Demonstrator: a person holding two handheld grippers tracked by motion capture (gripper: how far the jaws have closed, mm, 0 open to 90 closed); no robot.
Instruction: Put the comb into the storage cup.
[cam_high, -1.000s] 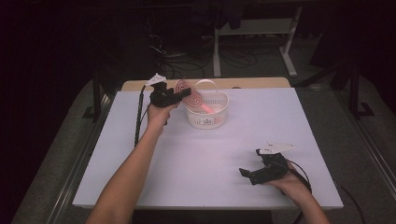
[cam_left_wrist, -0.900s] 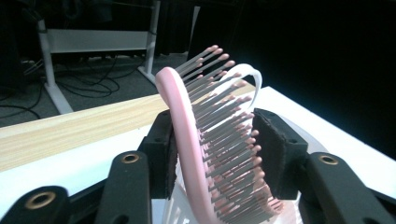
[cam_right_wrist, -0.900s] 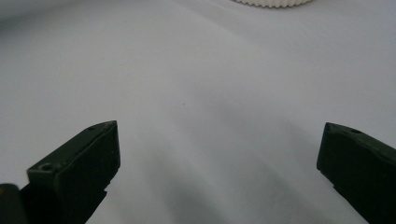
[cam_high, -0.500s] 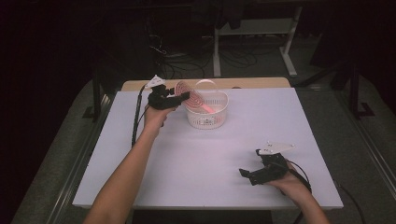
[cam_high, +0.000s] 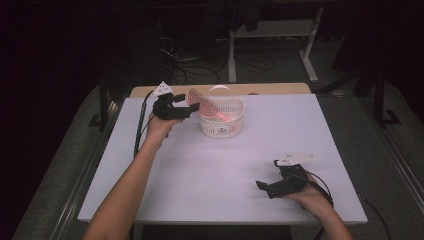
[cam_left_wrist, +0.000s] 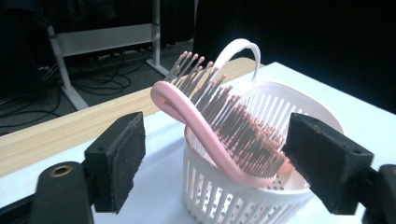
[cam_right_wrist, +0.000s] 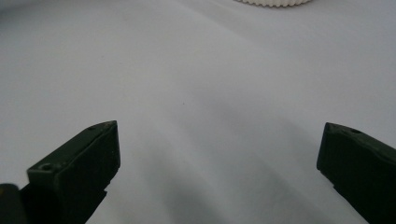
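A pink hairbrush (cam_left_wrist: 219, 135) leans tilted in a white slotted basket (cam_left_wrist: 233, 200), its top end sticking out over the rim. From above, the hairbrush (cam_high: 202, 106) and the basket (cam_high: 222, 122) stand at the table's far middle. My left gripper (cam_high: 192, 107) hovers just left of the basket; its jaws have just been opening and now stand apart, nothing pressed between them, the brush free ahead of the left gripper (cam_left_wrist: 215, 163). My right gripper (cam_high: 261, 186) rests near the front right of the table, open, with bare tabletop between the jaws of this right gripper (cam_right_wrist: 219, 154).
The white table (cam_high: 215, 175) has a wooden strip (cam_high: 270, 89) along its far edge. The basket's white handle (cam_left_wrist: 240, 53) arches upright. A cable (cam_high: 140, 125) trails from the left gripper along the table's left side. Dark floor with cables and desk legs lies beyond.
The left gripper's jaws have opened and let go of the pink hairbrush, which now leans in the basket. The right hand has not moved.
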